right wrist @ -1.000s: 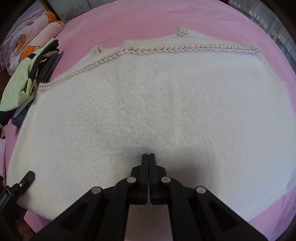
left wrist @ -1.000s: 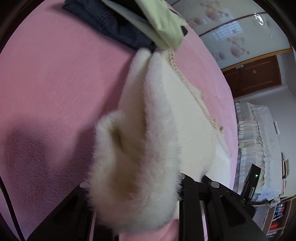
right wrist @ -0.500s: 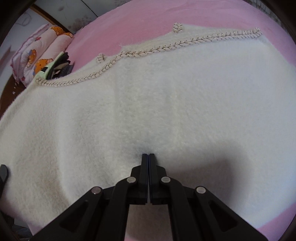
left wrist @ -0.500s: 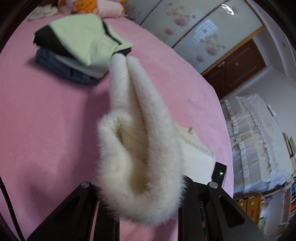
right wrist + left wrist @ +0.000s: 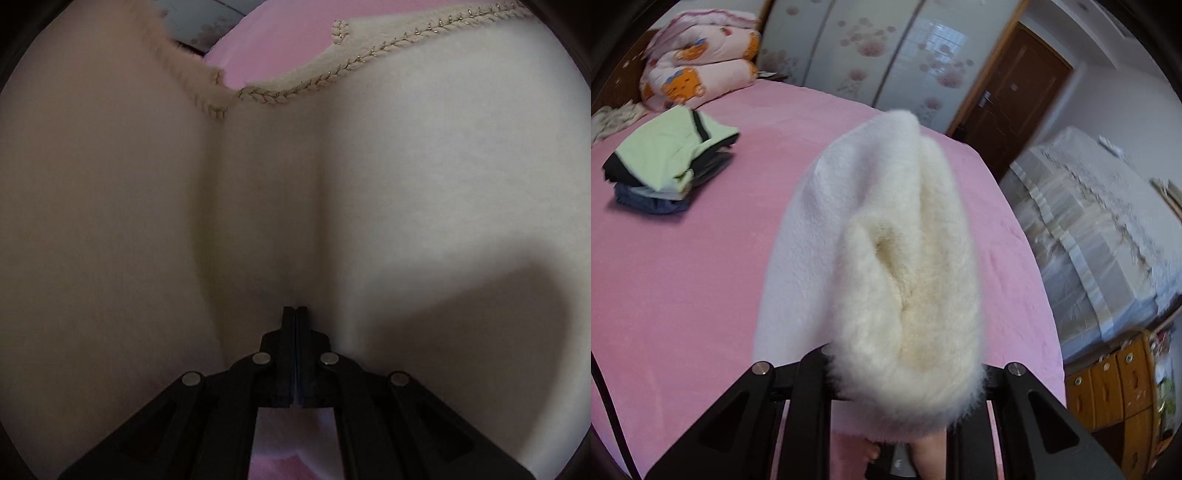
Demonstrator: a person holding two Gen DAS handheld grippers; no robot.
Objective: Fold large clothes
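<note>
Through the left wrist we see our left gripper (image 5: 905, 373) with jaws clamped on a thick bunch of the fluffy cream garment (image 5: 886, 258), lifted above the pink bed (image 5: 683, 277). Only this view shows the folded clothes stack (image 5: 670, 162), rolled quilts (image 5: 698, 77), wardrobe doors (image 5: 886, 55) and brown door (image 5: 1015, 96). The right wrist shows our right gripper (image 5: 295, 310), jaws pinched tight on the garment's smooth side, with braided trim (image 5: 332, 79) above.

fluffy white garment (image 5: 905, 280) hides the left tongs' (image 5: 905, 384) tips and grip.
</note>
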